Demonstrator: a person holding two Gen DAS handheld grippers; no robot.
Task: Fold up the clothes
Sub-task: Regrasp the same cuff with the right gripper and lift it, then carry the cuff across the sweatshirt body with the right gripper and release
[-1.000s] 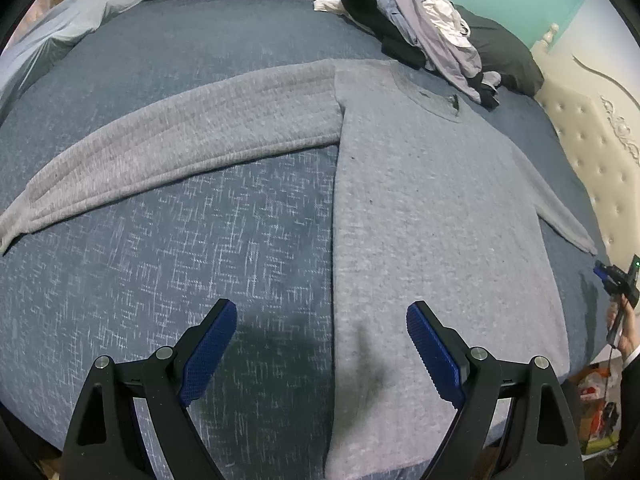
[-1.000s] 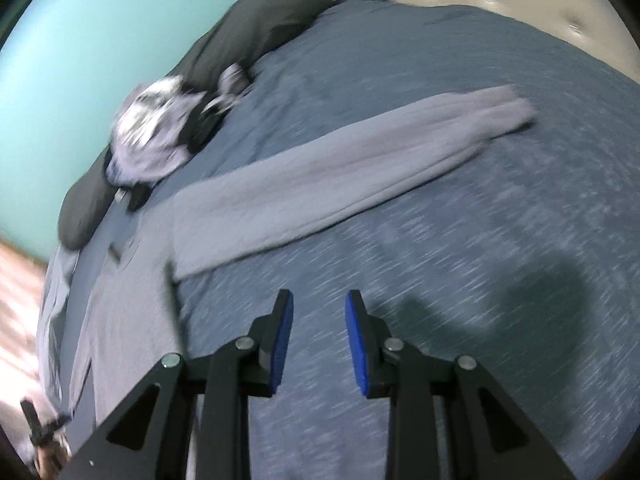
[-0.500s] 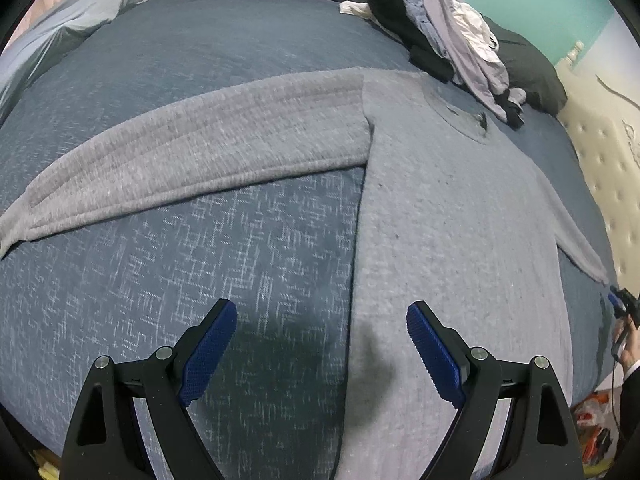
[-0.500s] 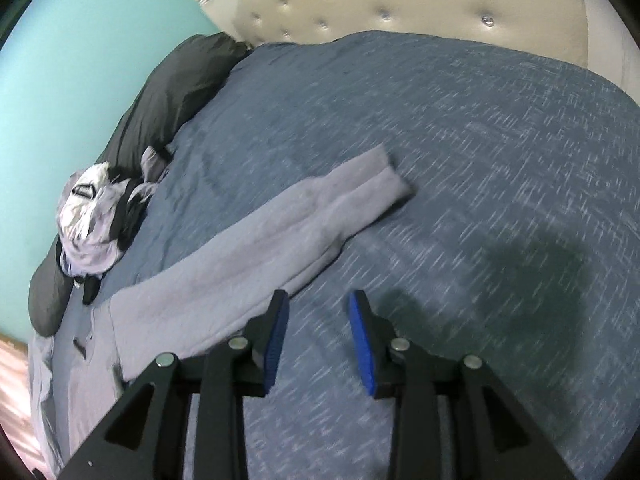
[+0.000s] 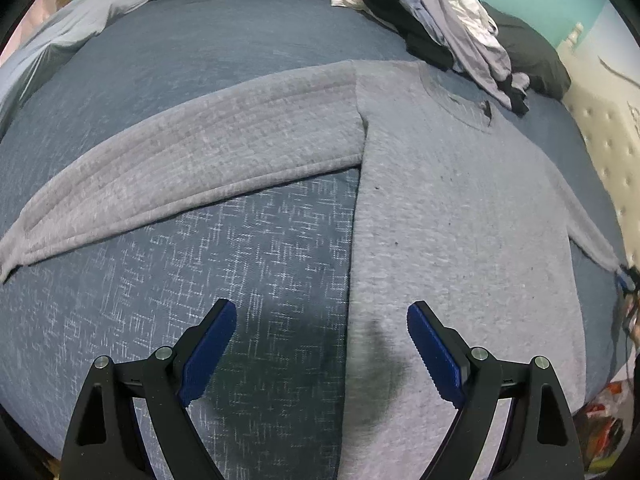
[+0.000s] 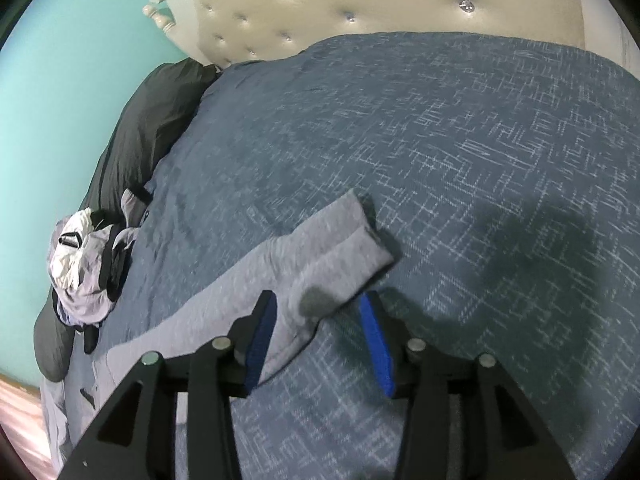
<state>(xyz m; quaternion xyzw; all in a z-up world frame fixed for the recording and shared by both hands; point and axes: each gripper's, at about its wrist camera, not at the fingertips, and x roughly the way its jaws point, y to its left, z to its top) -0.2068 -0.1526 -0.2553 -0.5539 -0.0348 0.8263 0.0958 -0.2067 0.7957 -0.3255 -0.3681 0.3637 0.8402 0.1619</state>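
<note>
I'm widening right gripper [image 6: 318, 344] jaws over sweater [image 5: 460, 220] sleeve cuff [image 6: 340, 240], nothing gripped | left gripper [image 5: 320, 344] hovering wide | 1st fold pending

Sweater [image 5: 460, 216] – soft matt knit; bedspread [image 5: 248, 264] – woven cloth; headboard [image 6: 360, 4] – tufted, slight sheen.

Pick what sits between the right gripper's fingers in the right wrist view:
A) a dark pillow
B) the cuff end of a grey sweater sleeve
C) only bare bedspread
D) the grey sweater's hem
B: the right gripper has its blue fingers either side of the cuff end of the grey sweater sleeve, which lies flat on the blue bedspread; the jaws have just been opening and do not press on it.
</note>
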